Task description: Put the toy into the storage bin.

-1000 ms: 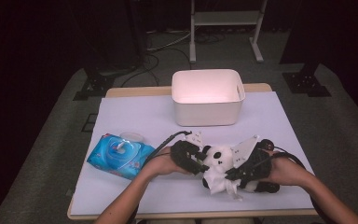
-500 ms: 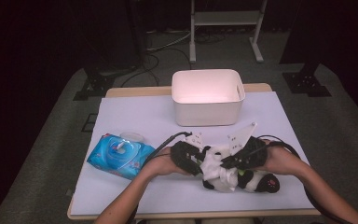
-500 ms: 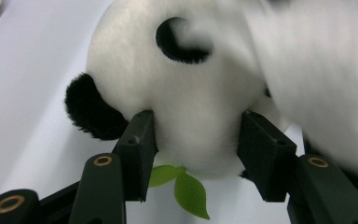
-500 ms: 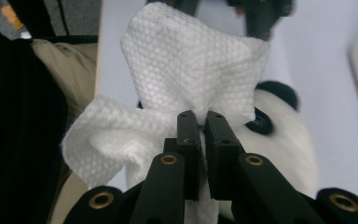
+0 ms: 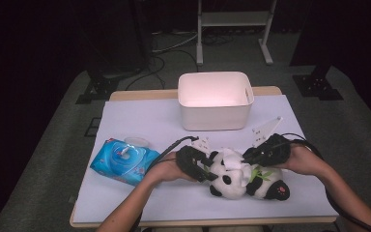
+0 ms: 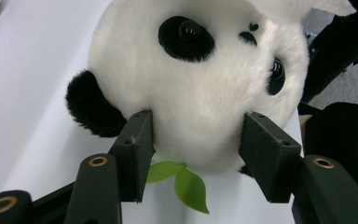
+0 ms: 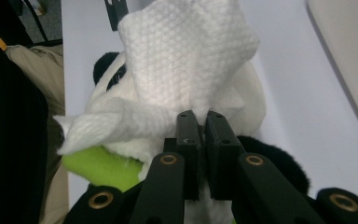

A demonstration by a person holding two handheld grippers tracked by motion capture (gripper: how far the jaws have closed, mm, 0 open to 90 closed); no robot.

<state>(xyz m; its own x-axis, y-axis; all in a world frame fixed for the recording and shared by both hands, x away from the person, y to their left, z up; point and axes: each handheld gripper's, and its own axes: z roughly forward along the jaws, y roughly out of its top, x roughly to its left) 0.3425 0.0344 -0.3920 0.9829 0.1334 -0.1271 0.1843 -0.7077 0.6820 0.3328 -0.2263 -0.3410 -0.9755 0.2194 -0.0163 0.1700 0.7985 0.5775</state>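
Observation:
A black-and-white panda plush (image 5: 232,186) lies on the white table cover near the front edge. My left gripper (image 5: 204,166) has it by the head. In the left gripper view the two pads (image 6: 137,140) press into the white fur of the panda (image 6: 200,84) on either side of the muzzle, above a green leaf (image 6: 186,184). My right gripper (image 5: 249,157) is over the body, shut on a white wipe (image 5: 232,157). In the right gripper view the jaws (image 7: 201,123) pinch the quilted wipe (image 7: 186,51), which drapes over the panda (image 7: 256,102).
A white bin (image 5: 216,99) stands at the far middle of the table. A blue pack of wipes (image 5: 124,161) lies to the left of my left hand. The table's front edge (image 5: 198,222) is close below the panda. A metal stand (image 5: 232,29) is on the floor beyond.
My right gripper has slid the wipe across the panda, a little toward the far side. The panda's body has shifted and its foot now shows at the right. The left hand stayed put.

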